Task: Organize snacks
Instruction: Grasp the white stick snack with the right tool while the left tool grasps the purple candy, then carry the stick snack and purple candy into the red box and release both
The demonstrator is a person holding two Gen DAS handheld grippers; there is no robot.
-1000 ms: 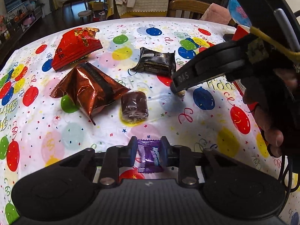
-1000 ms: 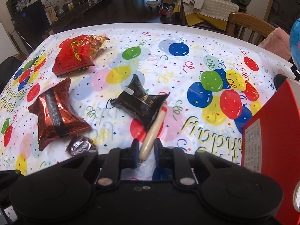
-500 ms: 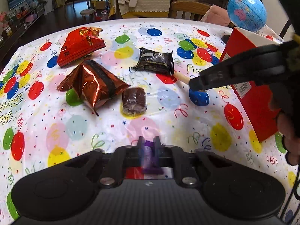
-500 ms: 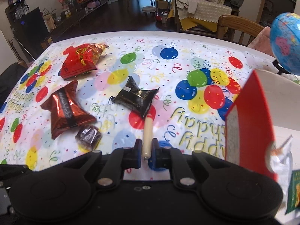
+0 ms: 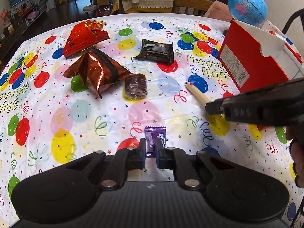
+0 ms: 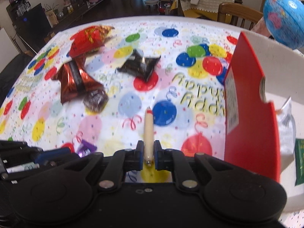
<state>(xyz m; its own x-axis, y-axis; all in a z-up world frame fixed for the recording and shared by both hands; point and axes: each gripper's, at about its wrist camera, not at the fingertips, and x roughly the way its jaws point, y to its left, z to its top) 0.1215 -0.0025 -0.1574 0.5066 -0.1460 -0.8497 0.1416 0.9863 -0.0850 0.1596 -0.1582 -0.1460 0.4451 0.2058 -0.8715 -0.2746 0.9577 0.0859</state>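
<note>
My left gripper [image 5: 151, 152] is shut on a small purple candy wrapper [image 5: 154, 137], held just above the balloon-print tablecloth [image 5: 57, 114]. My right gripper [image 6: 148, 152] is shut on a pale sausage stick [image 6: 148, 127] with a red tip; the same stick [image 5: 196, 93] pokes out from the right gripper's side in the left wrist view. A red cardboard box [image 6: 248, 114] with a white inside stands open at the right, close to the stick, with a clear wrapper [image 6: 287, 125] and a green packet [image 6: 300, 163] in it.
On the cloth lie a red snack bag [image 5: 83, 38], a copper foil bag [image 5: 96, 70], a black packet [image 5: 156, 51] and a brown wrapped cake [image 5: 135, 85]. A blue globe [image 5: 247, 5] and a wooden chair [image 5: 191, 2] stand behind the table.
Both grippers closed on their snacks and lifted them. The right gripper carried the sausage stick rightward to the red box; the left drew back slightly with the purple candy.
</note>
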